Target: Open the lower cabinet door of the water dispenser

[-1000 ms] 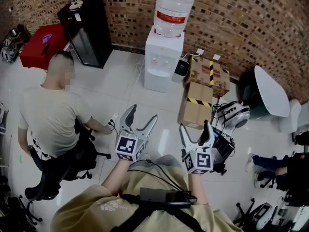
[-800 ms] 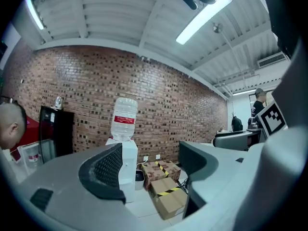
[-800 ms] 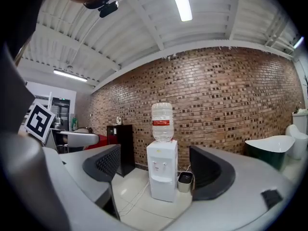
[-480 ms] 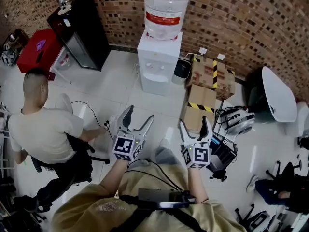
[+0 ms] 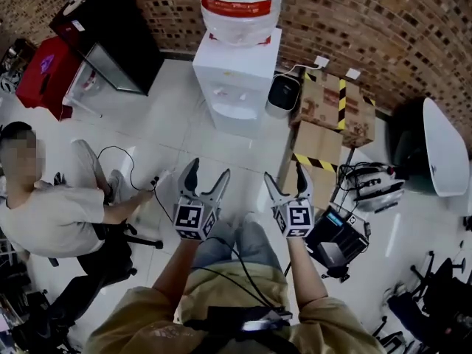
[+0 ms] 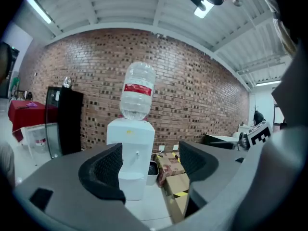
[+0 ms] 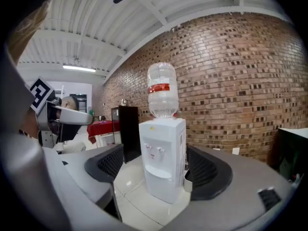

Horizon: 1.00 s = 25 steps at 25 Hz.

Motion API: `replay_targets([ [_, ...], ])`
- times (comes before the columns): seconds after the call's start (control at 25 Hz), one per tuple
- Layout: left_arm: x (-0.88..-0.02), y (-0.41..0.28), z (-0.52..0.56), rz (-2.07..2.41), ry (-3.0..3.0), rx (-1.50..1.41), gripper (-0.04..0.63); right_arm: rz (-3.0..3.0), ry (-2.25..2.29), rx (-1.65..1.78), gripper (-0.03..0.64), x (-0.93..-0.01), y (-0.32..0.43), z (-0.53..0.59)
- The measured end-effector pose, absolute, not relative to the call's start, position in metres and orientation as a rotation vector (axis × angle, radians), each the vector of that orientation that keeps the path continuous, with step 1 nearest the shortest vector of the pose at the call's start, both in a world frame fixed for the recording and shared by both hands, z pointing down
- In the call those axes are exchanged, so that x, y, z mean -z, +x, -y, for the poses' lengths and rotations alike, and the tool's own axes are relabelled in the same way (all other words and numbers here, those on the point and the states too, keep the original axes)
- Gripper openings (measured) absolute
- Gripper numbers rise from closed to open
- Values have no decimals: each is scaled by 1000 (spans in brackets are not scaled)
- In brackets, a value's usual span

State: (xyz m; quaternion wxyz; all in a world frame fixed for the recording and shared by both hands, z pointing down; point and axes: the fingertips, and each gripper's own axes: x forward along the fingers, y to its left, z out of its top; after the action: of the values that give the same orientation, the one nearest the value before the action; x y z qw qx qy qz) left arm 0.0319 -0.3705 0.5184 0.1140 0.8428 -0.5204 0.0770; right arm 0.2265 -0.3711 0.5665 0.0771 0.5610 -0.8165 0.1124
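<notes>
Compared with one second ago, the whole scene has slid toward the wearer, who is walking up to the water dispenser (image 5: 236, 76). The seated person (image 5: 44, 212), far to the left of the dispenser, has moved out to the left edge of the head view. The black cabinet (image 5: 110, 35), also left of the dispenser, now sits higher in the corner. The left tool (image 5: 206, 172) is in front of the dispenser and a little to its left. It is released, with its jaws wide apart, and only the far dispenser and the floor (image 5: 169, 131) show between them. The dispenser itself, with the bottle (image 5: 240, 6) on top, is now bigger and reaches the top edge of the head view. In the right gripper view its lower cabinet door (image 7: 161, 189), below the taps, looks closed as far as I can tell. The right tool (image 5: 285, 175) is in front of the dispenser and a little to its right. Its jaws are closing slightly but stay apart, and nothing is between them. The cardboard boxes (image 5: 324, 109) stand just to the right of the dispenser. In my judgement this is only the approach: both tools are nearer than before but still well apart from the door, so it is not yet touched.
</notes>
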Motion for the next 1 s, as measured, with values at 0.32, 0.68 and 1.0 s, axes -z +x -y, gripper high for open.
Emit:
replay_targets([
  [0.32,-673,-4,427,1532,2525,-247,348,2380,1606,-372,433,-801,224,491],
  [0.68,-800,-21,484,1509,2587,-212,348,2322,1652,-393,433,-1010,237,602],
  [1.0,-881,-37,492,1557,2620,-131,348,2418,1452,-298,405,-1083,207,698],
])
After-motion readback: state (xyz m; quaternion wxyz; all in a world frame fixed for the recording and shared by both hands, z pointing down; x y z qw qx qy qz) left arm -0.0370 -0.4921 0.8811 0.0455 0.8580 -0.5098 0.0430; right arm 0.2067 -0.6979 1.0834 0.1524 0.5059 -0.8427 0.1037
